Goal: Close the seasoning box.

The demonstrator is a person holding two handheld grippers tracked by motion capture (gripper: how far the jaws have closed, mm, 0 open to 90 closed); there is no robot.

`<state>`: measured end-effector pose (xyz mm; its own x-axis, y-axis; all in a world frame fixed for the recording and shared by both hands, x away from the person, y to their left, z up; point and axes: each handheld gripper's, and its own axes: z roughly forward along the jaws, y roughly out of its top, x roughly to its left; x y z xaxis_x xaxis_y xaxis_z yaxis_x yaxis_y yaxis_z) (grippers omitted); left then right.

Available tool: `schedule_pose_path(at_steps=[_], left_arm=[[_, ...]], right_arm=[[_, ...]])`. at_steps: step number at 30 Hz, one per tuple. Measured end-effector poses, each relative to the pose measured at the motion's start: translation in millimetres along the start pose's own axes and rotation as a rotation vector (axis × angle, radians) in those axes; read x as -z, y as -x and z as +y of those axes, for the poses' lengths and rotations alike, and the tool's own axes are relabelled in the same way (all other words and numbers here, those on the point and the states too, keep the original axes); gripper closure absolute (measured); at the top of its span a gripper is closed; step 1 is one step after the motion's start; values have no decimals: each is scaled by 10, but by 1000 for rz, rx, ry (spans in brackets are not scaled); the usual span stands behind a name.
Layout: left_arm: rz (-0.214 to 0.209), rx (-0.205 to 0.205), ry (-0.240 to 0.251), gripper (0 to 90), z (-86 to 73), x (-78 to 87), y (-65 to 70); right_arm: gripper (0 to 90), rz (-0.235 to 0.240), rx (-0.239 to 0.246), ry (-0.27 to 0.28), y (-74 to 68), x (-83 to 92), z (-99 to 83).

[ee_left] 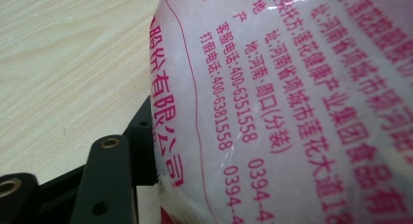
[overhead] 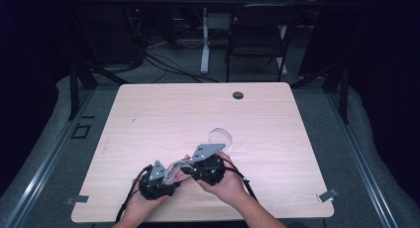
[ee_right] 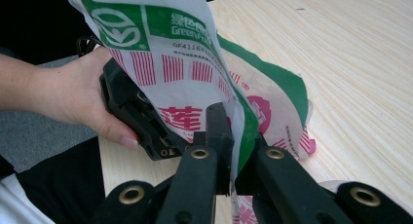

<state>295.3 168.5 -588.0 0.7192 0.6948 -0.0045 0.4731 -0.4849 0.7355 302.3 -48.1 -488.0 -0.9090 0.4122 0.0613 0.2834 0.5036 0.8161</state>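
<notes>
A thin plastic bag [overhead: 177,169], printed in white, green and pink, is stretched between my two grippers near the table's front edge. My left gripper [overhead: 171,182] is shut on one side of it. In the left gripper view the translucent bag [ee_left: 292,102] with pink lettering covers one jaw, and the other black finger [ee_left: 108,177] shows beside it. My right gripper [ee_right: 234,139] is shut on the bag's edge [ee_right: 180,53], which rises as a sheet between its jaws. The right gripper view also shows the left gripper [ee_right: 139,121], held in a hand, behind the bag.
A clear round disc [overhead: 220,137] lies on the wooden table [overhead: 163,114] just beyond the grippers. A dark cable grommet [overhead: 238,95] sits near the far edge. A folding chair [overhead: 257,34] stands behind the table. Metal clips [overhead: 327,195] are at the front corners.
</notes>
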Motion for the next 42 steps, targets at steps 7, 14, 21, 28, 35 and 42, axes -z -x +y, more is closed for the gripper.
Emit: schedule_pose_path(at_steps=[7,14,21,28,35,42], left_arm=[[31,-19,7,503,-1,9,30],[49,-30,21,531,-1,21,49],[53,-35,26,554,22,52,55],[62,-43,25,561,47,95,52],[81,-33,30,567,61,121,35],[96,-22,49,569,85,176,-9]], right_arm=[[888,-1,0,-2,-1,3,2],[887,0,0,5,2,8,2],[853,5,-6,20,2,33,10],[806,6,-4,36,0,73,28],[734,-3,-3,68,2,169,70],[662,-12,-21,104,31,250,87]])
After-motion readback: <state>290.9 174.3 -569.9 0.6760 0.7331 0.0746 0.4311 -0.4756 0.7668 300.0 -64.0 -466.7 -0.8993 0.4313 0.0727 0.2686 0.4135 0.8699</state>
